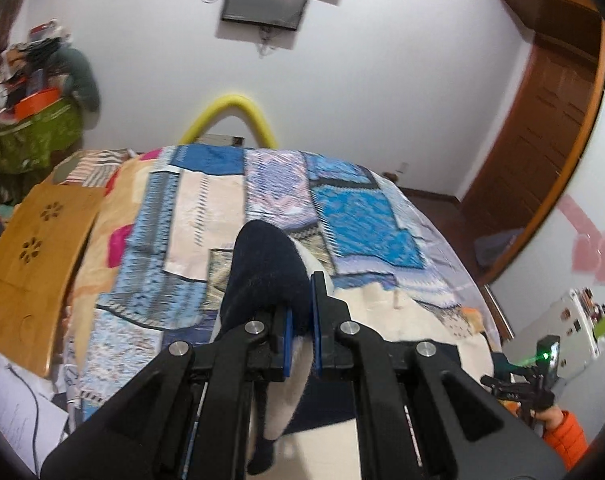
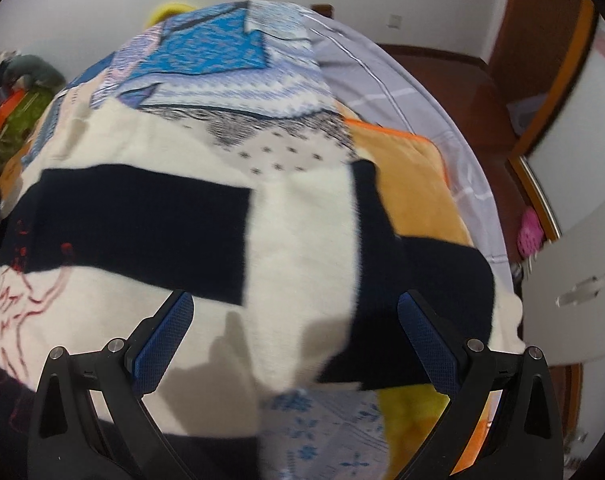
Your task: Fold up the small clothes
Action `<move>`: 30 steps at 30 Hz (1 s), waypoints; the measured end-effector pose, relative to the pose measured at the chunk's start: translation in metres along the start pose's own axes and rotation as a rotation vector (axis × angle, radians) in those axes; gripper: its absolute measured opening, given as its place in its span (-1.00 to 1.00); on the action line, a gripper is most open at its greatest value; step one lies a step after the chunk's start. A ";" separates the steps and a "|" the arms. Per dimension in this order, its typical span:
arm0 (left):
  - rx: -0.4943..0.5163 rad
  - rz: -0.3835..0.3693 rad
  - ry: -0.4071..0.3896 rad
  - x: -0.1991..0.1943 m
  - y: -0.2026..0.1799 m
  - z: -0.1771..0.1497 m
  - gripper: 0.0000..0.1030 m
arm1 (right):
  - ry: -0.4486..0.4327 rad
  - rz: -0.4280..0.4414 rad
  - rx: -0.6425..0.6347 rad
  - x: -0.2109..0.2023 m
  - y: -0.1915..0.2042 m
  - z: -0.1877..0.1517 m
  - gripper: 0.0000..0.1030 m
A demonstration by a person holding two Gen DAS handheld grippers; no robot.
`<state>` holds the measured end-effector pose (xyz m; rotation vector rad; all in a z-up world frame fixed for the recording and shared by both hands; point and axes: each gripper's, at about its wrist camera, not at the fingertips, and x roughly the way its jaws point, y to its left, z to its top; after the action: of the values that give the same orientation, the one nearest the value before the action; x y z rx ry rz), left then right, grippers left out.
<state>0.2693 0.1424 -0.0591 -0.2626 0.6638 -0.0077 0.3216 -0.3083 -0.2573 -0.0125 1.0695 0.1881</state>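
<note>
A small cream and navy sweater (image 2: 302, 248) lies spread on the patchwork bedspread (image 2: 230, 52), with red embroidery at its left side. My left gripper (image 1: 301, 316) is shut on a navy sleeve (image 1: 262, 268) of the sweater and holds it lifted above the bed; the cream body (image 1: 382, 320) lies below. My right gripper (image 2: 294, 320) is open and empty just above the sweater's cream middle, its blue pads (image 2: 166, 344) wide apart. The right gripper also shows at the lower right of the left wrist view (image 1: 542, 364).
A wooden lap table (image 1: 34, 264) lies on the bed's left side. A yellow foam arch (image 1: 234, 116) stands at the bed's far end. An orange blanket (image 2: 414, 184) lies right of the sweater. A wooden door (image 1: 542, 140) and a white cabinet (image 2: 582, 280) are at the right.
</note>
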 end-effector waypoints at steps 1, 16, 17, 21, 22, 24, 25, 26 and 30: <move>0.015 -0.002 0.007 0.004 -0.008 -0.002 -0.87 | 0.004 -0.005 0.008 0.000 -0.004 -0.001 0.96; 0.121 -0.069 0.141 0.049 -0.077 -0.048 -0.87 | -0.136 0.131 -0.045 -0.063 0.026 0.006 0.96; 0.126 -0.069 0.148 0.051 -0.079 -0.051 -0.87 | -0.146 0.140 -0.054 -0.067 0.031 0.007 0.96; 0.146 -0.078 0.179 0.055 -0.090 -0.064 -0.87 | -0.174 0.172 -0.094 -0.080 0.052 0.010 0.96; 0.150 -0.076 0.185 0.055 -0.093 -0.067 -0.87 | -0.179 0.176 -0.103 -0.082 0.056 0.010 0.96; 0.169 -0.071 0.196 0.055 -0.098 -0.071 -0.87 | -0.188 0.179 -0.121 -0.085 0.064 0.010 0.96; 0.181 -0.075 0.198 0.054 -0.099 -0.071 -0.87 | -0.190 0.186 -0.126 -0.087 0.068 0.010 0.96; 0.191 -0.074 0.198 0.052 -0.100 -0.071 -0.85 | -0.190 0.193 -0.130 -0.088 0.072 0.011 0.96; 0.213 -0.063 0.178 0.040 -0.101 -0.067 -0.51 | -0.207 0.216 -0.156 -0.096 0.087 0.013 0.96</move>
<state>0.2674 0.0254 -0.1099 -0.0776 0.8247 -0.1625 0.2749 -0.2355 -0.1603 -0.0170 0.8469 0.4583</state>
